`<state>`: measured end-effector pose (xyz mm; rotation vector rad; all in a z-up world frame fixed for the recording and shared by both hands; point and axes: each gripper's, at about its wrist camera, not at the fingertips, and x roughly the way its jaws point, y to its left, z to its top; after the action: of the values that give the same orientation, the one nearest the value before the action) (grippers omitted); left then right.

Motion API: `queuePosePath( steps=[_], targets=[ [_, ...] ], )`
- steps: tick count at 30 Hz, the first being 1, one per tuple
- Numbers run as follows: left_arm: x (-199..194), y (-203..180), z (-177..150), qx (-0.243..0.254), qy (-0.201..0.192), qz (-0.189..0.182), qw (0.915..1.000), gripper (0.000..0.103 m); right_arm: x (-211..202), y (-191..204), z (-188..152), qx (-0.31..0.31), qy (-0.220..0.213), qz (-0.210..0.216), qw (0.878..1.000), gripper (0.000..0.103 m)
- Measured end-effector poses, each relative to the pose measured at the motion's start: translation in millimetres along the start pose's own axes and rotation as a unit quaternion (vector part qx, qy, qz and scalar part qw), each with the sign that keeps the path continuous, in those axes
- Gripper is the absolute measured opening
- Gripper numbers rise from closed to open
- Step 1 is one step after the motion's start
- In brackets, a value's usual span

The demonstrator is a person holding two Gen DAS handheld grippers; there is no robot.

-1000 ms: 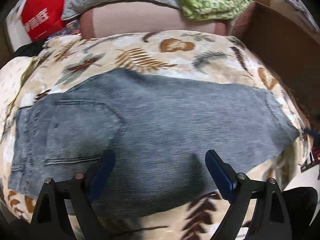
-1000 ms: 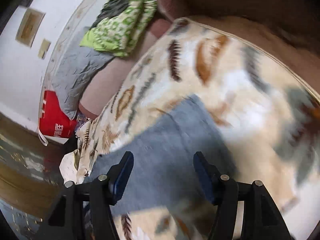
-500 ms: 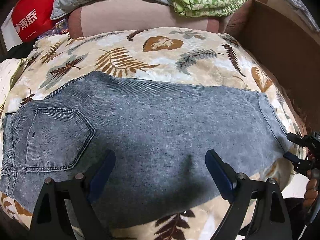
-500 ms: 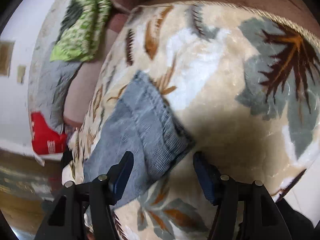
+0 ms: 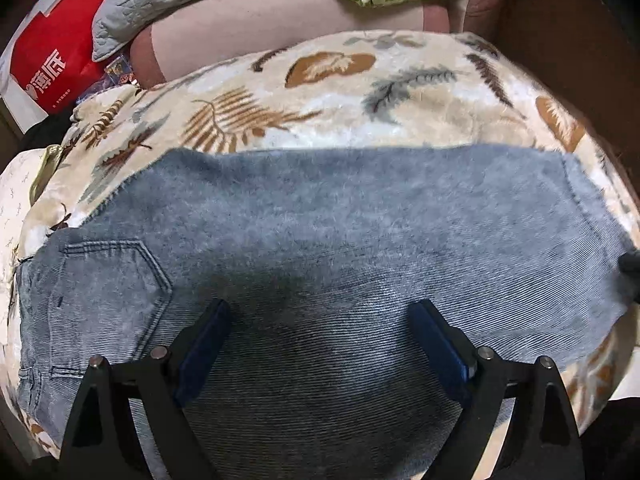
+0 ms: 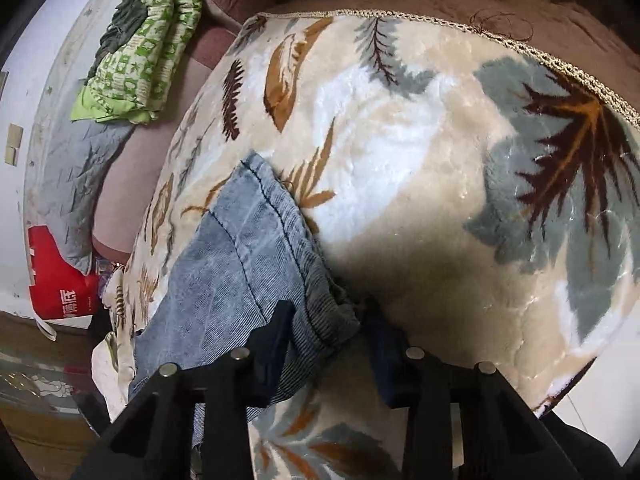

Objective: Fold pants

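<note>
Your pants (image 5: 320, 232) lie flat across the leaf-print blanket (image 5: 328, 92), already doubled leg on leg, with the back pocket (image 5: 108, 284) and waistband at one end and the hem (image 6: 296, 256) at the other end, near the blanket's edge. All places below I give from these pants.

Your left gripper (image 5: 320, 340) hangs over the middle of the pants, on the near side, with its jaws spread wide. Nothing is between them; only denim lies below.

Your right gripper (image 6: 324, 320) is at the hem end. Its jaws are closing, and the near corner of the hem is bunched up between them. Whether the pads already press the cloth I cannot say for sure; a small gap seems to remain on the blanket side.

The denim looks thick and rather heavy. I judge it will hold a fold well, but it will sag and drag if you lift it by one corner only. It is not slippery, and the plush blanket under it will probably grip it, so lift it clear and do not slide it.

The hem is the firmest place to take, because the stitched edge is doubled there. Be sure you catch both legs together, not the upper one alone. For the left gripper, the near long edge of the pants seems the good place.
</note>
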<state>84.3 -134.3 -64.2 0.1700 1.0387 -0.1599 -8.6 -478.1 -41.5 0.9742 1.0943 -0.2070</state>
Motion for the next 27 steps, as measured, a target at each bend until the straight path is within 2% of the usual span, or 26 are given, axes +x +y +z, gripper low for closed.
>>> queuePosePath(
  steps=[3, 5, 6, 8, 10, 15, 18, 20, 23, 25, 27],
  targets=[
    [-2.9, 5.6, -3.4, -0.006, -0.015, 0.003, 0.9999, 0.093, 0.1, -0.5, 1.6, 0.007, 0.000, 0.002, 1.000, 0.041],
    [14.3, 0.8, -6.2, 0.008, 0.016, 0.014, 0.9998, 0.093, 0.7, -1.9, 1.7, 0.010, -0.003, 0.002, 1.000, 0.041],
    [19.5, -0.6, -7.6, 0.013, 0.017, 0.016, 0.9996, 0.096, 0.0, 0.1, 1.0, -0.001, -0.003, -0.005, 1.000, 0.041],
    [19.0, -1.0, -8.8, 0.020, 0.002, 0.028, 0.9994, 0.100, -0.8, 4.9, -1.6, -0.020, -0.004, -0.018, 1.000, 0.040],
    [19.8, -1.7, -8.1, 0.023, 0.003, 0.031, 0.9993, 0.100, -2.4, 7.0, -1.6, -0.028, -0.007, -0.030, 0.999, 0.030],
    [21.0, -0.8, -8.1, 0.021, 0.003, 0.029, 0.9994, 0.100, -17.6, 43.5, -6.3, -0.088, -0.039, -0.054, 0.994, 0.024],
    [21.4, 3.0, -7.2, 0.012, 0.005, 0.018, 0.9998, 0.100, -32.4, 94.0, -15.6, -0.160, -0.067, -0.057, 0.983, 0.022],
    [19.0, 9.4, -6.9, -0.002, 0.007, -0.003, 1.0000, 0.099, -40.0, 134.5, -29.0, -0.216, -0.085, -0.052, 0.971, 0.019],
    [3.4, 36.5, -11.3, -0.047, -0.004, -0.039, 0.9981, 0.098, -39.1, 195.1, -67.7, -0.304, -0.093, -0.035, 0.947, 0.018],
    [-15.4, 66.1, -18.5, -0.083, -0.027, -0.033, 0.9956, 0.098, -26.5, 227.8, -106.9, -0.360, -0.083, -0.020, 0.929, 0.018],
    [-34.9, 105.5, -29.7, -0.129, -0.049, -0.024, 0.9902, 0.098, -9.6, 240.9, -140.3, -0.389, -0.062, -0.003, 0.919, 0.018]
  ],
)
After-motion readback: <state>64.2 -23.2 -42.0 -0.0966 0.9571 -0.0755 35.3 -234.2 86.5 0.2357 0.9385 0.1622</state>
